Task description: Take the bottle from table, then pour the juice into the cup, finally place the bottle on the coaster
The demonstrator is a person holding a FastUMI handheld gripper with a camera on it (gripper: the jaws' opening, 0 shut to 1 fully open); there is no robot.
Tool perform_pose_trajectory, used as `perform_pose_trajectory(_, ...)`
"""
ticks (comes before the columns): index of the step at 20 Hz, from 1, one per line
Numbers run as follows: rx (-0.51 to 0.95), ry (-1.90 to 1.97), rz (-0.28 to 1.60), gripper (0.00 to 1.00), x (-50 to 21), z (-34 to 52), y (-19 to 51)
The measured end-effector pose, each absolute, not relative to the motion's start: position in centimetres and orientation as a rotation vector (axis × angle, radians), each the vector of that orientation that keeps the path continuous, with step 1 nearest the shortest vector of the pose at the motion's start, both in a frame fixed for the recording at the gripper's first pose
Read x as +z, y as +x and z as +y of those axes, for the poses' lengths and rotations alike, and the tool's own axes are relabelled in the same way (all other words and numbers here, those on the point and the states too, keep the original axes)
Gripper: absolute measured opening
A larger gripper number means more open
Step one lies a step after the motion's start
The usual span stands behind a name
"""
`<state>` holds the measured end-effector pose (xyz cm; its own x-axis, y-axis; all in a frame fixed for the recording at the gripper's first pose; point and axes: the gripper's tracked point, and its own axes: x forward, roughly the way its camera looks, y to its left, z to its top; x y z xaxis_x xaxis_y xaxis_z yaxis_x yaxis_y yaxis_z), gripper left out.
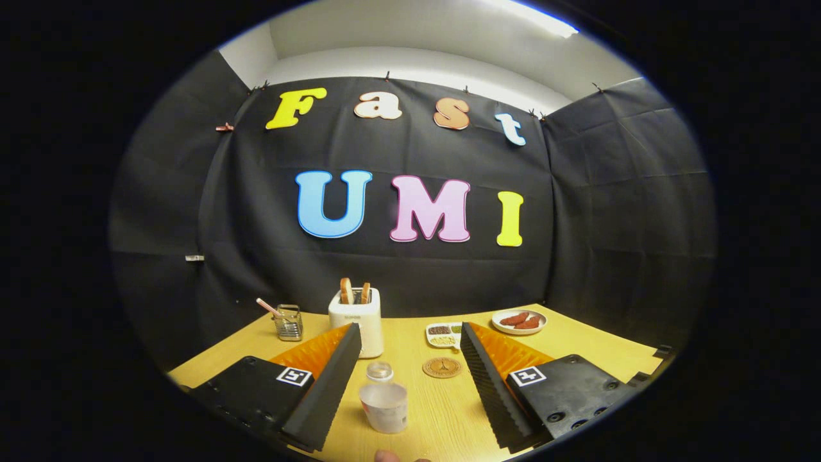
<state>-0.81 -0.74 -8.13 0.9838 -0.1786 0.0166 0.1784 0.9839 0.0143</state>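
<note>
My gripper (405,378) is wide open, holding nothing. Cup (383,407) sits lower centre between the fingers, bottle (379,371) upright just behind it; coaster (442,367) right of both. I'd go straight ahead.

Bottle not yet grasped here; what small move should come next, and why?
Probably ease the gripper forward and slightly down. Its jaws stand open and hold nothing; the cup sits between them, with the bottle just behind it, so it needs to reach past the cup.
</note>
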Motion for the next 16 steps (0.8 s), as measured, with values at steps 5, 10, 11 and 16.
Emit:
perform_pose_trajectory(5, -0.114, 0.007, 0.020, 0.96, -14.8, 1.5, -0.2)
perform_pose_trajectory(10, -0.077, -0.023, 0.041, 0.96, -19.3, 3.0, 1.8)
perform_pose_trajectory(11, -0.080, -0.022, 0.042, 0.96, -19.8, 3.1, 2.4)
perform_pose_trajectory(16, -0.124, -0.037, 0.048, 0.95, -21.4, 2.8, 4.7)
